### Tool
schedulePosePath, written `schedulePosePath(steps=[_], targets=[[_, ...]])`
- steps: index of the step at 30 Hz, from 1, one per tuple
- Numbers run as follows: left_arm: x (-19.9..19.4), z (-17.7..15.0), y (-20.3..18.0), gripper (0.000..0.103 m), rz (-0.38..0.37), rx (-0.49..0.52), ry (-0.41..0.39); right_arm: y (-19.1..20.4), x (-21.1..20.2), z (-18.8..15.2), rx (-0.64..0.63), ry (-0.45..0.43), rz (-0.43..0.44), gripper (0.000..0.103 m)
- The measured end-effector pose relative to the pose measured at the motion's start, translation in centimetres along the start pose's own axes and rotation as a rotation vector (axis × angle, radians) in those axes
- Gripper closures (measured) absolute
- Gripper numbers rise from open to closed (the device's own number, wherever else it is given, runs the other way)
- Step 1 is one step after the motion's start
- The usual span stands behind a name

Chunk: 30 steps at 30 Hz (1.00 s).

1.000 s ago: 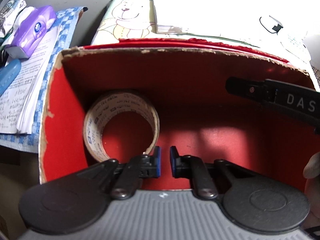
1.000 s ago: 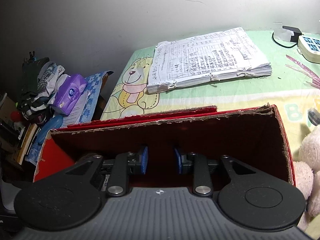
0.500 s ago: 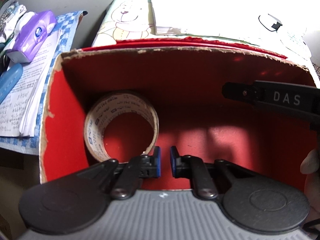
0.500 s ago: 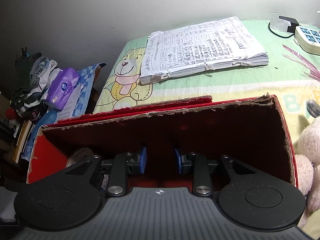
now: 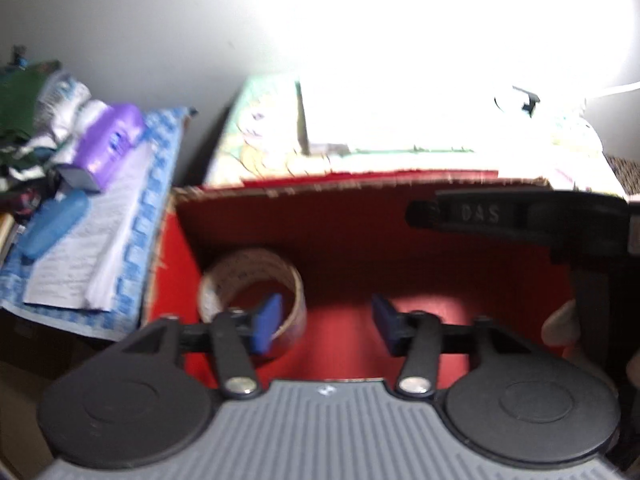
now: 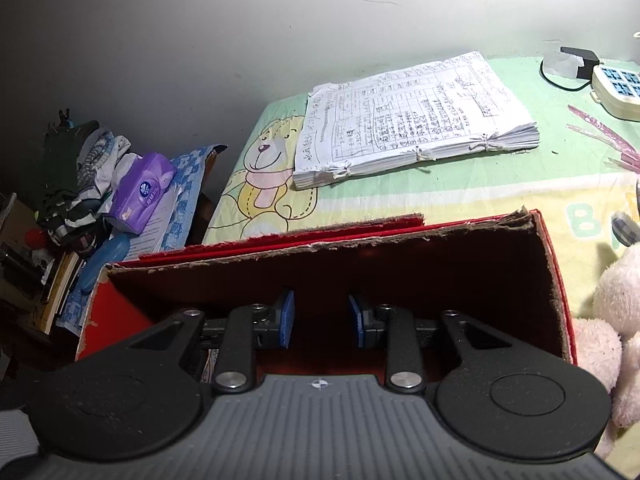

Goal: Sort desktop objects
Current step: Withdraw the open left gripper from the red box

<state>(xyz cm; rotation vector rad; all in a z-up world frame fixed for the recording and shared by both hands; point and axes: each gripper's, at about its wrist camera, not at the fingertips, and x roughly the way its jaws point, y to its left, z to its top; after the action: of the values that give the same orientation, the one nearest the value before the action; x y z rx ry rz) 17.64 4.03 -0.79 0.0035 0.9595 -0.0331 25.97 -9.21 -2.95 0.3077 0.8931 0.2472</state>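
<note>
A red cardboard box (image 5: 360, 216) with torn edges stands open in front of both grippers; it also shows in the right wrist view (image 6: 460, 264). A roll of clear tape (image 5: 248, 280) lies on the box floor at its left end. My left gripper (image 5: 326, 322) is open and empty above the box, its left pad over the roll. My right gripper (image 6: 321, 322) is open and empty over the box's near wall. It shows in the left wrist view as a black arm (image 5: 520, 220) at the box's right end.
A tied stack of papers (image 6: 412, 120) lies on the bear-print cloth (image 6: 264, 184) behind the box. A power strip (image 6: 618, 88) sits far right, a pink plush toy (image 6: 612, 320) at right. A purple tissue pack (image 6: 142, 190), blue case (image 6: 104, 264) and clothes crowd the left side.
My left gripper has opened wide and pulled up and back from the box; the tape roll stays on the box floor. The right gripper has hardly moved.
</note>
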Motion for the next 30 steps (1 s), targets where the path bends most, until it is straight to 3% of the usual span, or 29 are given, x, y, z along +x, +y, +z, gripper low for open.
schedulePosePath(steps=[10,17,30], targets=[[-2.9,-2.2,-1.4,0.042,0.071,-0.051,0.029,0.4,-6.4,-0.8,-0.058,-0.111,0.082,0.072],[-6.2,-3.6,-4.0,0.042,0.112,-0.025,-0.007,-1.6,-10.7,-2.3,-0.035,-0.142,0.152,0.072],[-9.0,-6.9,-8.5,0.042,0.132,-0.053,0.016,-4.0,-16.7,-6.0,-0.142,-0.167,0.166,0.072]])
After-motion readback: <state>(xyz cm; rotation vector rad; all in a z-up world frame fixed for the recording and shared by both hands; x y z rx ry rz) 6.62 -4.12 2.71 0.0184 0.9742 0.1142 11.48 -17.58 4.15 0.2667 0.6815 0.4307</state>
